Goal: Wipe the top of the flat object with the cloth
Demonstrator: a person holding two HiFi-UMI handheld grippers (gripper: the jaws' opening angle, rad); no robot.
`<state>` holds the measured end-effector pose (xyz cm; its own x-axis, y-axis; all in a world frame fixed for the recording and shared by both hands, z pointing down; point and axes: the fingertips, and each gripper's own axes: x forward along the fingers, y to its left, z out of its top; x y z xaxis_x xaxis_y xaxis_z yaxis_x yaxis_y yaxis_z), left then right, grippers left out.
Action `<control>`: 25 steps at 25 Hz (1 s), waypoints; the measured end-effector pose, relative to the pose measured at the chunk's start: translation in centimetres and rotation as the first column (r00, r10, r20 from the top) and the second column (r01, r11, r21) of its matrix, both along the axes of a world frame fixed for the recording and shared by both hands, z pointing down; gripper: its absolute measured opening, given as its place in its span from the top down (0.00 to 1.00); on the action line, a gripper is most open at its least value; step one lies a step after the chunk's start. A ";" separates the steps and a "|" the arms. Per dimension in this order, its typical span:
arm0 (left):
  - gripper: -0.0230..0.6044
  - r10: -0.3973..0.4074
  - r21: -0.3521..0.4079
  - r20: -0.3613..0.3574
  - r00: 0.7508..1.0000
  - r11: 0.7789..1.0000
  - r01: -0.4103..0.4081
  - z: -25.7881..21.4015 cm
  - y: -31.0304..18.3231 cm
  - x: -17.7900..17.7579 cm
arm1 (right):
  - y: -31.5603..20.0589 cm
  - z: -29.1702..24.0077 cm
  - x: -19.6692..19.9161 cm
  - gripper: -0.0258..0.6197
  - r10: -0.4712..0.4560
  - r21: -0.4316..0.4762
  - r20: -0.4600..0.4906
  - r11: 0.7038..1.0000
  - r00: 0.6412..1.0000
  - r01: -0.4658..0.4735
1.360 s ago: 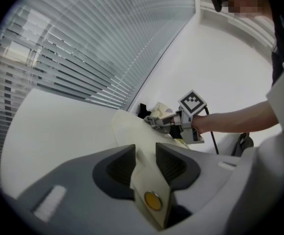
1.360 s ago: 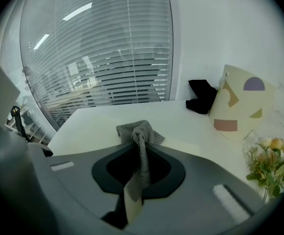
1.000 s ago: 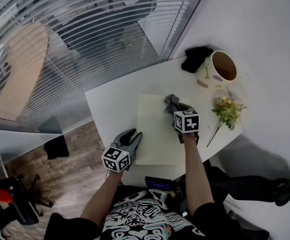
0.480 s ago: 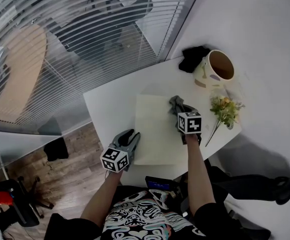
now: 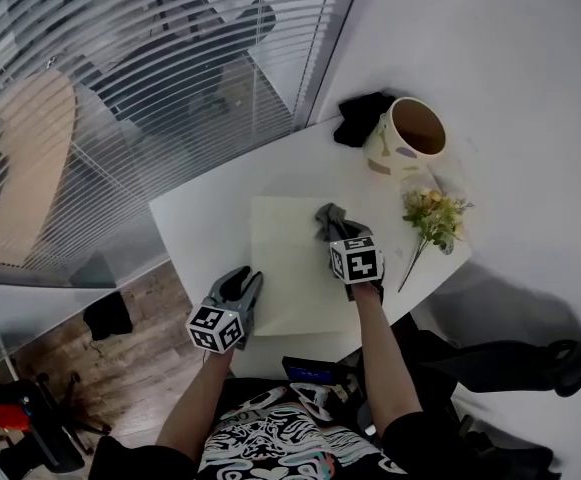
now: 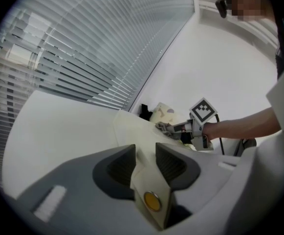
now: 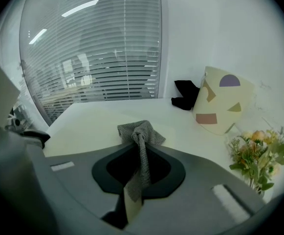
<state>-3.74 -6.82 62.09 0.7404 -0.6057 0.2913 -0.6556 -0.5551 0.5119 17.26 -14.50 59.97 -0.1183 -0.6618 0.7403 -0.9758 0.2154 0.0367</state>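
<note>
So your left gripper [image 5: 247, 282] is shut tight on the near left edge of the flat object [image 5: 295, 268], the pale sheet lying on the white table [image 5: 200, 208]. In the left gripper view its jaws [image 6: 145, 161] are squeezed together on the sheet's edge [image 6: 132, 125]. I think you hold it this way so the sheet cannot slide while you rub it.

Your right gripper [image 5: 338, 238] pinches the grey cloth [image 5: 328, 218]. In the right gripper view the cloth [image 7: 141, 131] is bunched between the closed jaws [image 7: 141, 156], and its loose end sticks out in front. That end sits on the far right part of the sheet, so it looks like you are in the middle of wiping.

The cup [image 5: 402, 136] and the flowers [image 5: 430, 213] are off to the right, away from the sheet, so they should not get bumped.

Compared with a second ago, not much is new. Everything sits a bit more to the left in the head view, which looks like your head turning. The cloth is on almost the same spot of the sheet, and your left gripper is on the same edge.
</note>
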 end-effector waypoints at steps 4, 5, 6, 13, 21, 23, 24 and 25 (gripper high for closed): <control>0.67 -0.002 -0.001 0.003 1.000 1.000 0.002 0.0 0.0 0.1 | 1.2 0.1 -1.4 0.93 -0.061 0.000 -0.040 0.998 0.997 0.061; 0.67 -0.003 0.000 0.004 1.000 1.000 0.003 0.1 0.0 0.1 | 1.4 0.1 -1.9 0.93 -0.069 0.001 -0.036 0.998 0.997 0.069; 0.67 -0.004 0.002 0.006 1.000 1.000 0.004 0.1 -0.1 0.1 | 1.7 0.2 -2.2 0.93 -0.079 0.003 -0.032 0.997 0.996 0.079; 0.67 -0.005 0.000 0.011 1.000 1.000 0.005 0.1 -0.1 0.3 | 2.0 1.0 -3.5 0.93 -0.159 -0.002 -0.081 0.987 0.984 0.160; 0.67 -0.006 -0.013 0.007 1.000 1.000 0.006 0.2 -0.1 0.2 | 2.2 1.0 -6.4 0.93 -0.265 0.059 -0.089 0.961 0.960 0.270; 0.67 -0.007 -0.016 0.006 1.000 1.000 0.007 0.1 0.0 0.2 | 2.4 1.0 -6.5 0.93 -0.273 0.063 -0.086 0.958 0.958 0.279; 0.67 -0.008 -0.016 0.005 1.000 1.000 0.008 0.1 0.0 0.1 | 2.4 1.0 -6.6 0.93 -0.277 0.060 -0.075 0.958 0.958 0.282; 0.67 -0.009 -0.015 0.006 1.000 1.000 0.010 0.1 -0.1 0.1 | 2.5 1.0 -6.6 0.93 -0.282 0.053 -0.061 0.957 0.958 0.285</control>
<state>-3.66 -6.88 62.23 0.7328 -0.6082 0.3052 -0.6640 -0.5410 0.5161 10.62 -11.98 60.95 -0.2698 -0.6507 0.7097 -0.8714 0.4786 0.1075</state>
